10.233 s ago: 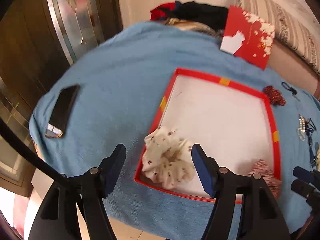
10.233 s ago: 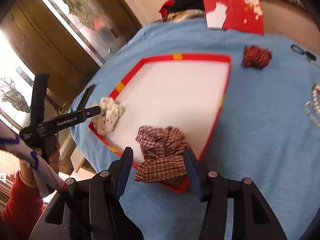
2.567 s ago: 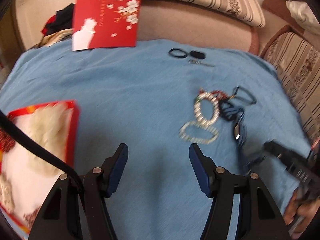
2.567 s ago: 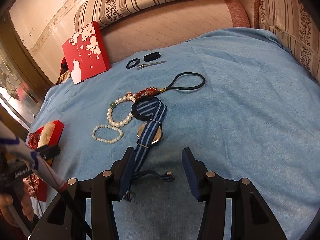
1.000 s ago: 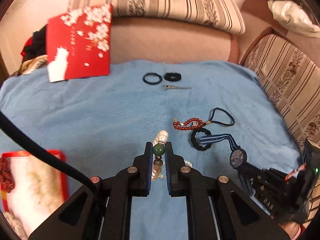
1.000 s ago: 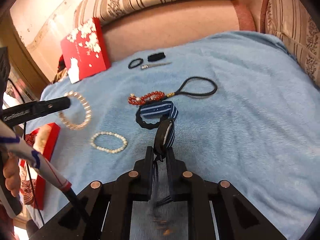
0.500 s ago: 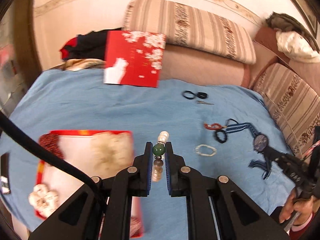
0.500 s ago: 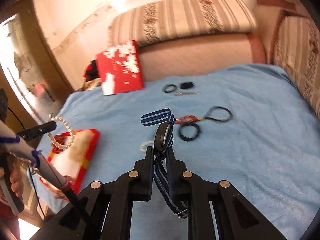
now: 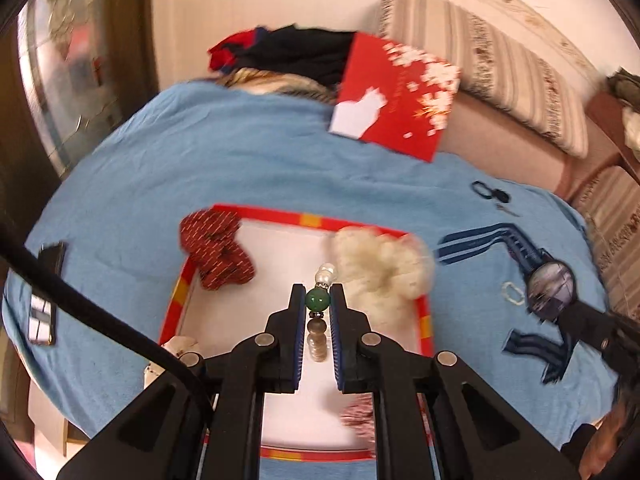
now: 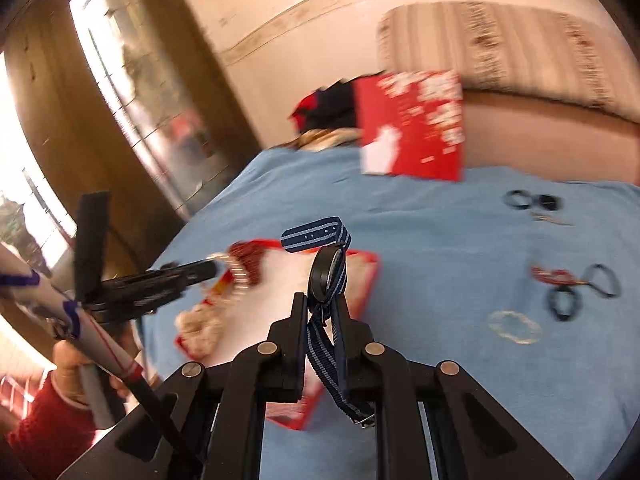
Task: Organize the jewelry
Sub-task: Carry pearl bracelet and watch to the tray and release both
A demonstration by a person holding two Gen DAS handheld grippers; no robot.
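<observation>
A drop outside the tray (image 9: 425, 322) could be caused by an early release. The tray is seen just beyond and beneath the left gripper (image 9: 317, 300), clenched on the bracelet (image 9: 318, 299); the right gripper (image 10: 322, 300) (clamped on the watch (image 10: 326, 274)) hangs above its near edge.

Since a second ago, the left gripper (image 9: 317, 300) has carried the pearl bracelet (image 9: 318, 300) from the blue cloth (image 9: 240, 168) to above the red tray (image 9: 310, 220). The right gripper (image 10: 321, 312) has lifted the striped-strap watch (image 10: 326, 274) and brought it near the tray's edge.
</observation>
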